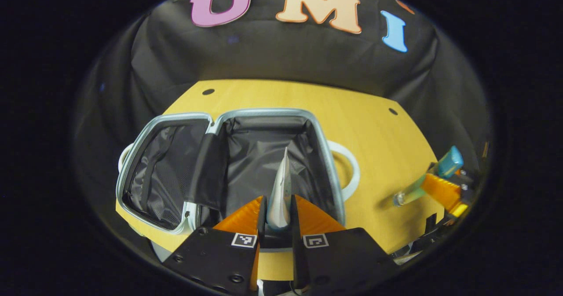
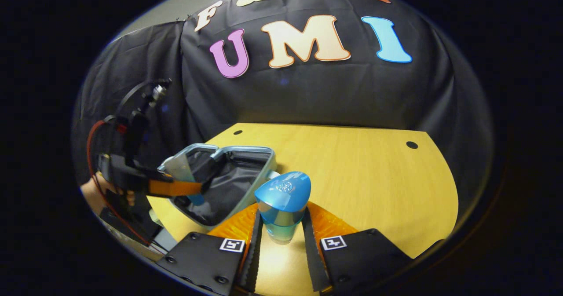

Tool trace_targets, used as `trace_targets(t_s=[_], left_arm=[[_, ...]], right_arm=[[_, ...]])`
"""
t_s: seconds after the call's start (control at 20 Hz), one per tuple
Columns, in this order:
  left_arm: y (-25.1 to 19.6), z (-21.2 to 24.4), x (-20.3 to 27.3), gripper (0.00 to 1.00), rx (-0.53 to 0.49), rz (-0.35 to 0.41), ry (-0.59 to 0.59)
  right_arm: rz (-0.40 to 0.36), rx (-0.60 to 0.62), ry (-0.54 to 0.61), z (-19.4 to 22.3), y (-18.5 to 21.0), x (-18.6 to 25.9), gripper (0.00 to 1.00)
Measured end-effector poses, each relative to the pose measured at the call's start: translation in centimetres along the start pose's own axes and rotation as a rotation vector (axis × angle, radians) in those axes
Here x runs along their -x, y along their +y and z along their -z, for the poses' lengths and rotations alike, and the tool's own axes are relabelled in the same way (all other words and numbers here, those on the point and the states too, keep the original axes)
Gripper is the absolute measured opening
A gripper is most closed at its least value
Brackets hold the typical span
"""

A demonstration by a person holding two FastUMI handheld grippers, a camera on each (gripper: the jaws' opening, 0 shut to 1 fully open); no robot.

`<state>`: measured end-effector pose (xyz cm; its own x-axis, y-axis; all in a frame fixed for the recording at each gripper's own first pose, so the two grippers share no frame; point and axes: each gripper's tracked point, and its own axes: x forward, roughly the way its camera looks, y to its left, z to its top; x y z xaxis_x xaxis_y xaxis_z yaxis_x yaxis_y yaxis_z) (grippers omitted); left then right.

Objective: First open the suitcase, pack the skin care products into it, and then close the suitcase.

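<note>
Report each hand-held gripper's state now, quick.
Left hand-held gripper: closed on a silver tube, over the open suitcase.
Right hand-held gripper: closed on a blue-capped bottle, above the table.

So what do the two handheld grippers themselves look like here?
Each gripper, left gripper and right gripper, has a black body with screw holes and a square black-and-white marker tag beside each finger. In the right gripper view, a red cable loops beside the left one.

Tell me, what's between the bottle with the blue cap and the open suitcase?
Just bare wooden table. In the left gripper view, nothing sits between the blue-capped bottle held by the right gripper and the suitcase, apart from the suitcase's own white handle.
</note>
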<state>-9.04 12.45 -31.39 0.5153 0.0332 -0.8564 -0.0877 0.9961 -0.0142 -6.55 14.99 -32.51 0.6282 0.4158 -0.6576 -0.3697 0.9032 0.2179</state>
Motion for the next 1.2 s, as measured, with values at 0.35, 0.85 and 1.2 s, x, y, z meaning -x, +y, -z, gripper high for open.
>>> trace_targets(t_s=[0.35, 0.85, 1.2], left_arm=[[2.0, 2.4, -4.1, 0.24, -0.01, 0.042, 0.119], [3.4, 1.9, -6.4, 0.83, 0.054, 0.18, 0.114], [4.4, -2.3, -1.4, 0.9, 0.053, 0.271, -0.067]], right_arm=[[-0.016, -0.014, 0.0, -2.3, 5.2, -0.8, 0.48], [0.033, -0.038, 0.049, -1.7, 10.6, -4.2, 0.45], [0.015, 0.008, 0.143, 2.3, 14.6, -8.6, 0.48]])
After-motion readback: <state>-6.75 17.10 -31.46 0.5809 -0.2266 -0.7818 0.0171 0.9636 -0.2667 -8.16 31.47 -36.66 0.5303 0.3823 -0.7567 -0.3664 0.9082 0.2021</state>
